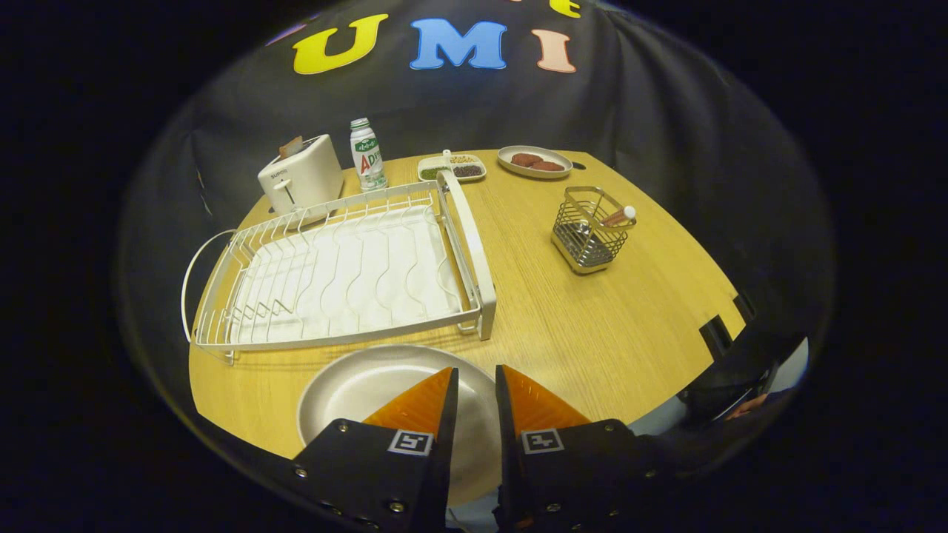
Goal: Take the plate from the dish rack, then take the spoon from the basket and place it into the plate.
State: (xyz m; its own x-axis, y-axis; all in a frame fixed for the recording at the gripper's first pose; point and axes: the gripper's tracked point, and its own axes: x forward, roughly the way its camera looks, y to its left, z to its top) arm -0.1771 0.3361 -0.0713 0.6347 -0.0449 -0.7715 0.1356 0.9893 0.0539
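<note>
Hovering fingers (475, 392) narrowly parted over plate (370, 392), gripping nothing, spoon (616, 216) in basket (589, 233), toaster (300, 180) marked SUPOR

plate (355, 392): flat on table, before rack | spoon (607, 220): upright in basket (589, 237)

Matt wood-grain tabletop (578, 326); coated wire dish rack (333, 274); glossy smooth plate (355, 385) at the near edge; shiny metal wire basket (589, 229); smooth plastic toaster (300, 178).
</note>
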